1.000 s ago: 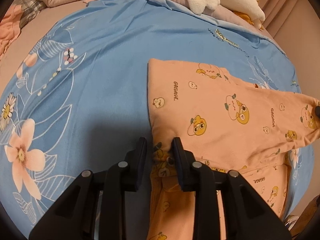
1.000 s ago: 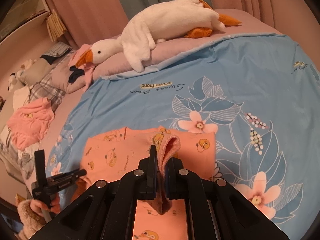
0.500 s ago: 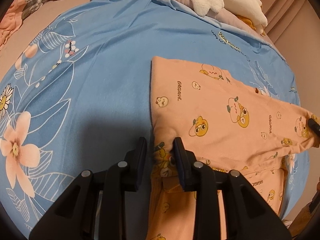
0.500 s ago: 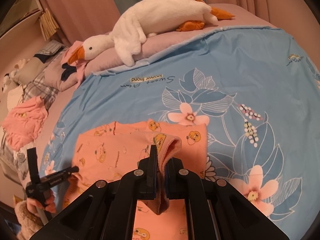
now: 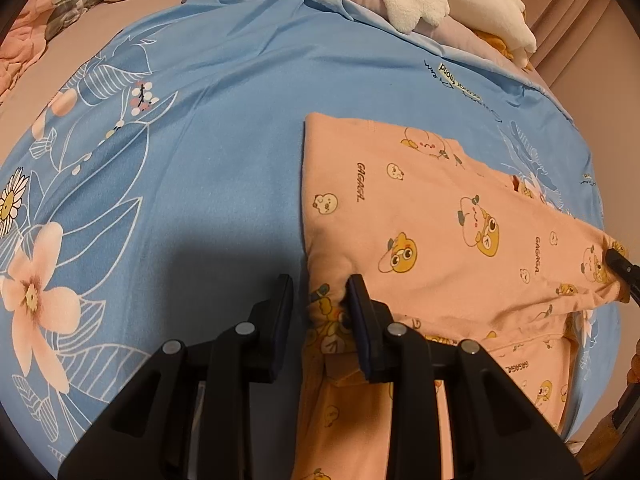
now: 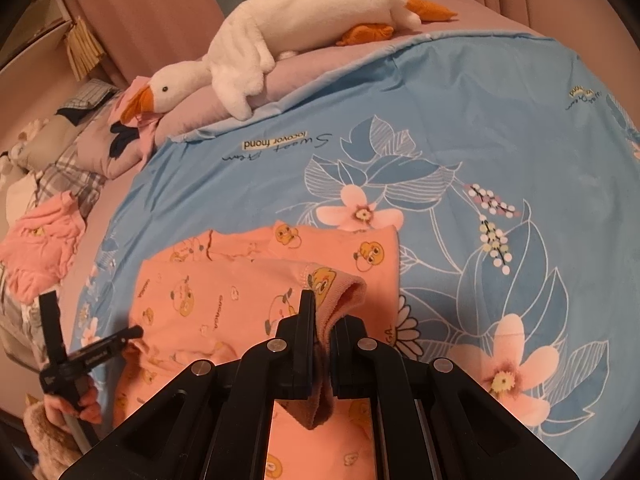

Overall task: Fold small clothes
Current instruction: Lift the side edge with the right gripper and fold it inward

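Covering the bed: blue floral sheet [image 6: 460,120], lettered "Sweet Dream".
Garment: peach top [image 5: 432,232] printed "GAGAGA", flat on sheet.
Right tongs [image 6: 326,320]: clenched on cuff.
Left tongs [image 5: 320,296]: parted, straddling the fold's corner.

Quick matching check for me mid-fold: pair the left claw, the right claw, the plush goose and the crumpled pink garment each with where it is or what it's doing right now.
Things:
1. left claw
2. right claw
3. plush goose
4. crumpled pink garment

States or places:
A. lying on the mauve bedding beyond the blue sheet's far edge
B. shut on the peach garment's ribbed cuff
C. jaws apart around a bunched corner of the peach garment
D. off the blue sheet, near the plaid pillow

Pairs: 1-C, 2-B, 3-A, 4-D
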Available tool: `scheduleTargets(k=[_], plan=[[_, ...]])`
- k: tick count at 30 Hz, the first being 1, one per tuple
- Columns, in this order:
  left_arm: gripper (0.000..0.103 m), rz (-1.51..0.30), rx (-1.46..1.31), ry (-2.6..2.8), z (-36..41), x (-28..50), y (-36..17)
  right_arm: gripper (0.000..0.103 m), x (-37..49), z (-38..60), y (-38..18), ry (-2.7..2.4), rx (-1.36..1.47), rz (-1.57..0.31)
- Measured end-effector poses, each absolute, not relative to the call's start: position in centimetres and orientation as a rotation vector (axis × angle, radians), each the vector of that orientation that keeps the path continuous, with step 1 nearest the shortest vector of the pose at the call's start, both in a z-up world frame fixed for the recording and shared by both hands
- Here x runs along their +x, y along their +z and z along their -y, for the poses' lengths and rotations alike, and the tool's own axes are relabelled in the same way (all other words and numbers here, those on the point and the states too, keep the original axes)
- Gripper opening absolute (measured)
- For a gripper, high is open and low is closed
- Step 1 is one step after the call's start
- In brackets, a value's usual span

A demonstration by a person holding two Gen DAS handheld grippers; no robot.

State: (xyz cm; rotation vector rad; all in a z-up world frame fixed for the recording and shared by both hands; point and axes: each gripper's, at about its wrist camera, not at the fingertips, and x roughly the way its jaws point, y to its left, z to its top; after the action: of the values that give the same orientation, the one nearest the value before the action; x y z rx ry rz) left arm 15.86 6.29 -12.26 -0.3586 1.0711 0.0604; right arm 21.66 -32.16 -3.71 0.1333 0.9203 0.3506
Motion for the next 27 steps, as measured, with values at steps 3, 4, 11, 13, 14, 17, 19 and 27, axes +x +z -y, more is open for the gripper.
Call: scheduleTargets(k=[3,4,11,13,14,17,19,27], plan=[[0.03,-1.073,-0.356,0.061,-6.3,15.9,-12.3,0.007,21.7,32.3,-4.2,0.345,0.14,-0.932],[0.03,-1.073,-0.357,0.061,-6.3,15.9,-12.3,0.007,21.8,32.4,-4.4,0.344,0.14,-0.935],[0.03,-1.073,-0.361,0.061,-6.3,15.9,-12.3,0.007,22.0,32.8,-5.3,0.334,0.151,-0.958],[0.03,-1.073,-0.361,0.061,-6.3,15.9,-12.3,0.007,22.1,32.8,-5.6,0.332,0.153,-0.963],[0.03,-1.072,-0.36,0.062,-6.3,15.9,-12.3,0.007,22.2,32.9,-5.7,0.33,0.154,-0.966],[0.03,-1.073,-0.358,0.064,-6.3,15.9,-12.3,0.007,22.3,33.0,-6.2,0.325,0.158,-0.978],[0.03,-1.073,-0.357,0.065,-6.3,16.0,-12.3,0.007,22.4,33.1,-6.6,0.322,0.16,-0.987],[0.03,-1.073,-0.36,0.061,-6.3,16.0,-12.4,0.007,22.5,33.2,-7.9,0.305,0.163,-1.02]])
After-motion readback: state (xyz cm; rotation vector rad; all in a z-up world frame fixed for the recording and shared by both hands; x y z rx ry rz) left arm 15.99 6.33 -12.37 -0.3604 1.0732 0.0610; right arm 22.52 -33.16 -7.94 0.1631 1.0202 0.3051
